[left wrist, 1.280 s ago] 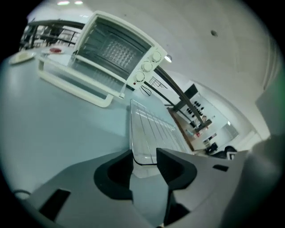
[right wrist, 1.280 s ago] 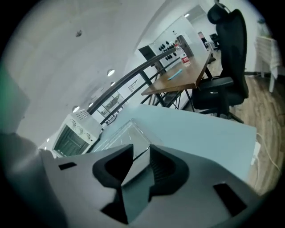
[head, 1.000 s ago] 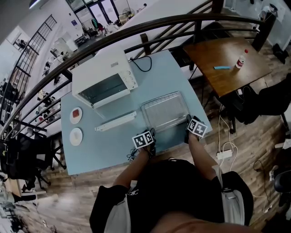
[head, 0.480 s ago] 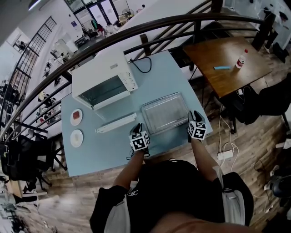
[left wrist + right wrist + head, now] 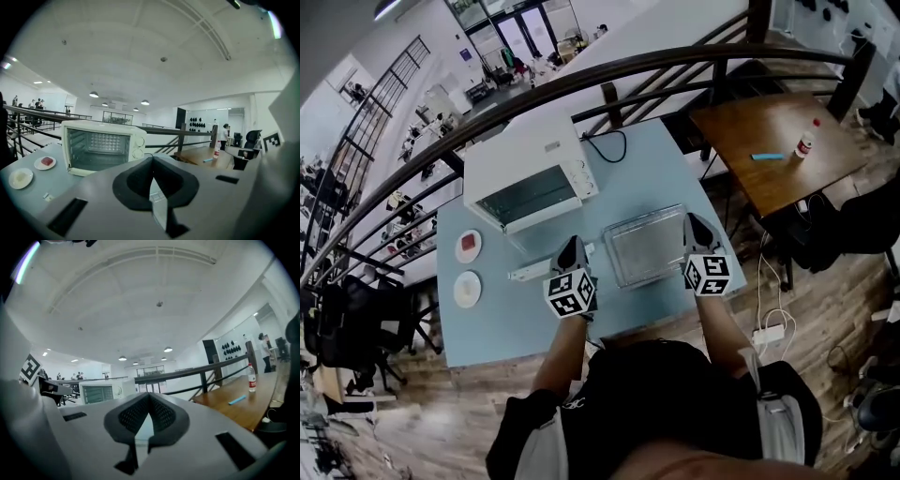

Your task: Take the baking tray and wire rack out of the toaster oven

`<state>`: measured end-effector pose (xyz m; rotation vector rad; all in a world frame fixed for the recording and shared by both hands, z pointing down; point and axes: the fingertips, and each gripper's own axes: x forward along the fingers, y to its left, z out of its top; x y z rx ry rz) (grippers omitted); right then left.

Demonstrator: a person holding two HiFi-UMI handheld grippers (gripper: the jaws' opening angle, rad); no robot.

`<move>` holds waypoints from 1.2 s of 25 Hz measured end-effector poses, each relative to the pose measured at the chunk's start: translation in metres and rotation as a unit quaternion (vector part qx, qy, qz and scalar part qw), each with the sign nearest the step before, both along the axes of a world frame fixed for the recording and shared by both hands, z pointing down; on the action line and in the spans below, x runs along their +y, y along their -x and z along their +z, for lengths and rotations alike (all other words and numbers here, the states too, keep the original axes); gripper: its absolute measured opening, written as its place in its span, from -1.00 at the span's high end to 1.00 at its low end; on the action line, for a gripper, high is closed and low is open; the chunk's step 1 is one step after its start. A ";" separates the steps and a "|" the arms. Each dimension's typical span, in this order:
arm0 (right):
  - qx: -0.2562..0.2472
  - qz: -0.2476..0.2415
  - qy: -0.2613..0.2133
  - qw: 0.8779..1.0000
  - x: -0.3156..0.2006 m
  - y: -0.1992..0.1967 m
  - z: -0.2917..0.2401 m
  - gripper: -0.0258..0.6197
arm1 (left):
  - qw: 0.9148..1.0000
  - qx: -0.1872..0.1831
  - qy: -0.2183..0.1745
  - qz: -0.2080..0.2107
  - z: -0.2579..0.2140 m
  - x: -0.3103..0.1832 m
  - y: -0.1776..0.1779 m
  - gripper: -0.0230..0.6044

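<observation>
1. Silvery rectangular baking tray (image 5: 610, 255) lies flat on the pale blue table (image 5: 487, 323), in front of the white toaster oven (image 5: 525, 178). The wire rack (image 5: 649, 246) seems to rest in it, so both look already removed.
2. Left gripper (image 5: 573, 246) and right gripper (image 5: 693, 223) hover above the tray's two ends. Their jaws have just closed fully, empty, likely after letting go.

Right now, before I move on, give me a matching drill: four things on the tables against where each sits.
Things:
1 toaster oven
2 baking tray
3 bottle
4 red-topped plate

Places, as the head view shows them:
A brown table
B blue table, far side
C blue table, left edge
D blue table, near right

Pairs: 1-B, 2-D, 3-A, 4-C
</observation>
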<state>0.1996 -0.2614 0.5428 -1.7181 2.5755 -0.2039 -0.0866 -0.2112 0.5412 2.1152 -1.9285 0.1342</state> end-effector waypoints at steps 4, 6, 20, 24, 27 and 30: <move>-0.016 -0.021 -0.040 0.999 0.003 0.030 -0.049 0.92 | 0.999 0.017 -0.023 -0.019 -0.034 0.008 0.029 0.88; -0.024 -0.026 -0.047 0.998 0.003 0.043 -0.065 0.92 | 0.999 0.008 -0.036 -0.030 -0.050 0.015 0.043 0.88; -0.052 -0.111 -0.060 0.991 0.005 0.181 -0.109 0.92 | 0.994 -0.030 -0.075 -0.069 -0.110 0.048 0.137 0.88; -0.055 -0.125 -0.059 0.989 0.005 0.215 -0.115 0.92 | 0.994 -0.021 -0.080 -0.071 -0.116 0.050 0.163 0.88; -0.056 -0.133 -0.059 0.988 0.005 0.236 -0.121 0.92 | 0.994 -0.018 -0.078 -0.074 -0.117 0.053 0.180 0.88; -0.053 -0.139 -0.057 0.987 0.006 0.252 -0.121 0.92 | 0.994 -0.017 -0.076 -0.077 -0.117 0.054 0.191 0.88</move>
